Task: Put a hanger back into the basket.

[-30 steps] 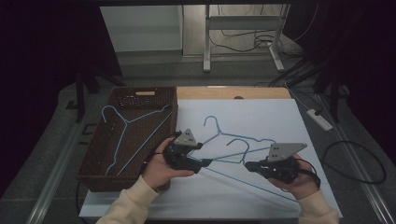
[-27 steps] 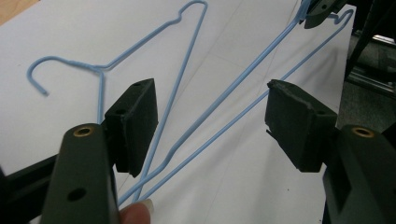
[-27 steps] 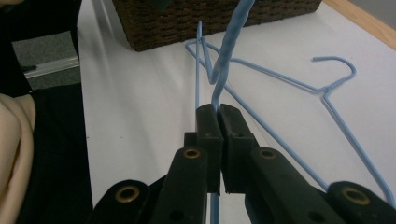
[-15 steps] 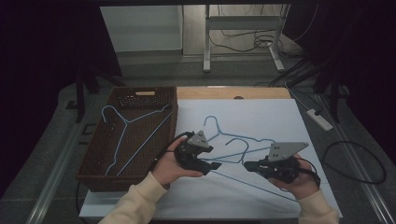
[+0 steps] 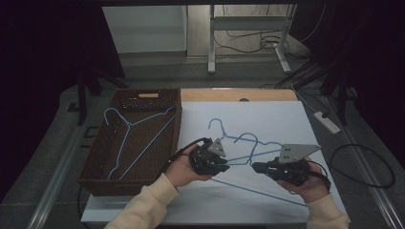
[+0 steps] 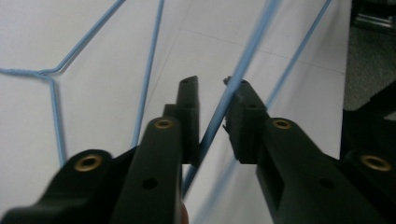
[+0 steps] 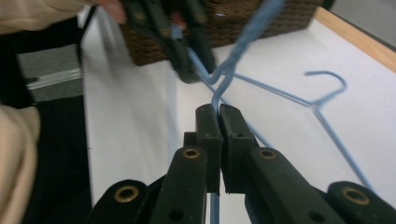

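1. Hangers hold my attention: two blue wire ones are on the white table sheet [image 5: 286, 124], and I have a gripper on the nearer hanger [image 5: 258, 191], whose long bottom wire runs toward the near right edge.
2. From the high view I see my left gripper [image 5: 224, 167] and right gripper [image 5: 258, 167] facing each other over the near middle of the sheet, close but apart, with blue wire running between them.
3. My right gripper view adds what the high view cannot: its jaws are clamped tight on a thin blue wire [image 7: 215, 100], which rises from between the tips to a twisted neck above.
4. My left gripper view shows its jaws either side of a slanted blue wire [image 6: 233, 88]. They have just been closing on it; a narrow gap remains, the wire lies against the right jaw, and I cannot tell whether both pads press it.
5. The right gripper view also catches my left gripper [image 7: 187, 51] farther off, at the wire just beyond that neck.
6. A second hanger [image 5: 222, 130] lies farther away on the sheet, hook pointing far left; its wires cross the one I hold, so the two overlap between my grippers.
7. A brown woven basket [image 5: 98, 179] stands left of the sheet, with a third blue hanger [image 5: 129, 125] lying in it.
8. Floor cables [image 5: 363, 164] curl at the right.
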Demonstrator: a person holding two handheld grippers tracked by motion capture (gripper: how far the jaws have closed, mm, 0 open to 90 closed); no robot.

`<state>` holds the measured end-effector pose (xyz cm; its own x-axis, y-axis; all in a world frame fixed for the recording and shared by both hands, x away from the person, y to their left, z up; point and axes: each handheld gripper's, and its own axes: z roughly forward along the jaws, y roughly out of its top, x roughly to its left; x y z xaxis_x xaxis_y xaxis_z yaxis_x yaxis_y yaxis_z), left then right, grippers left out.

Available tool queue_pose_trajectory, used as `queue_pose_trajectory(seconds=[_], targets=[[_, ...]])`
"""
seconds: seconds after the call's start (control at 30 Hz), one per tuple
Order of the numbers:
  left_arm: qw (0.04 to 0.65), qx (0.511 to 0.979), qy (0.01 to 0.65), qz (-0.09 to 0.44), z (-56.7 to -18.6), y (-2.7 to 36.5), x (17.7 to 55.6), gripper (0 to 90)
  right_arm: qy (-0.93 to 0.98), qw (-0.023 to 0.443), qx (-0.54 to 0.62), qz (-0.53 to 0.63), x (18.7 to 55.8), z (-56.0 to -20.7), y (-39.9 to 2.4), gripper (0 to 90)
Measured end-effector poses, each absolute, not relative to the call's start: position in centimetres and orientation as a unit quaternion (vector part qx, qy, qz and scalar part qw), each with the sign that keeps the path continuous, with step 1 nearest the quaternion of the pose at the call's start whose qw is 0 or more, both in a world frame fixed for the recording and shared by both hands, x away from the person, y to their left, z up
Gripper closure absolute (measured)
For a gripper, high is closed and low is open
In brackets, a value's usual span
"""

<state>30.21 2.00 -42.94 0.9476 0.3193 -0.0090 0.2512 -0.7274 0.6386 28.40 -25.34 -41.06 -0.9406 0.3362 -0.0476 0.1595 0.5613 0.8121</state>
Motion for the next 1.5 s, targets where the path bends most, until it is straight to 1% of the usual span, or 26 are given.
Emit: queue_pose_trajectory(seconds=[0.13,0.27,0.33,0.37,0.47,0.5,0.53,0.57,0.6,0.7,0.73,0.77,0.87,0.9,0.97,1.5], targets=[[0.341,0.928,0.141,0.048,-42.6,2.1,29.5,84.8,0.872,0.113,0.158,0.448,28.7,-41.4,-25.5,87.3],[0.347,0.926,0.143,0.049,-42.1,2.5,29.0,85.8,0.866,0.111,0.161,0.460,28.8,-41.5,-25.5,86.2],[0.346,0.925,0.147,0.055,-42.0,2.8,28.8,86.0,0.864,0.119,0.162,0.461,28.8,-41.6,-25.4,84.6],[0.346,0.924,0.151,0.057,-41.9,3.0,28.8,86.0,0.863,0.122,0.163,0.463,28.8,-41.6,-25.4,82.8],[0.348,0.921,0.164,0.061,-41.8,3.6,28.9,86.1,0.851,0.127,0.182,0.476,29.0,-41.8,-25.8,70.4],[0.349,0.920,0.169,0.061,-41.8,3.8,28.9,86.1,0.851,0.127,0.182,0.476,29.0,-41.8,-25.8,70.4],[0.351,0.918,0.174,0.061,-41.7,4.1,28.9,86.2,0.844,0.129,0.195,0.483,29.1,-42.1,-26.2,62.8],[0.353,0.917,0.178,0.060,-41.7,4.4,28.9,86.2,0.844,0.129,0.195,0.483,29.1,-42.1,-26.2,62.8],[0.355,0.915,0.183,0.061,-41.7,4.8,28.9,86.2,0.840,0.132,0.205,0.485,29.1,-42.3,-26.4,58.7],[0.366,0.908,0.195,0.060,-41.5,5.6,28.9,86.2,0.830,0.139,0.232,0.488,29.2,-42.8,-27.2,50.2],[0.366,0.908,0.195,0.060,-41.5,5.6,28.9,86.2,0.830,0.139,0.232,0.488,29.2,-42.8,-27.2,50.2],[0.369,0.906,0.199,0.062,-41.5,6.0,28.8,86.2,0.825,0.142,0.245,0.489,29.3,-43.0,-27.5,46.4],[0.375,0.902,0.206,0.066,-41.3,6.6,28.6,86.2,0.813,0.152,0.268,0.494,29.3,-43.4,-28.4,42.3],[0.375,0.902,0.206,0.066,-41.3,6.6,28.6,86.2,0.813,0.152,0.268,0.494,29.3,-43.4,-28.4,42.3],[0.382,0.896,0.214,0.069,-41.1,7.2,28.4,86.3,0.805,0.158,0.282,0.497,29.3,-43.6,-28.9,38.6],[0.433,0.858,0.263,0.089,-39.5,10.9,27.6,86.2,0.790,0.176,0.314,0.497,29.3,-44.3,-30.1,34.0]])
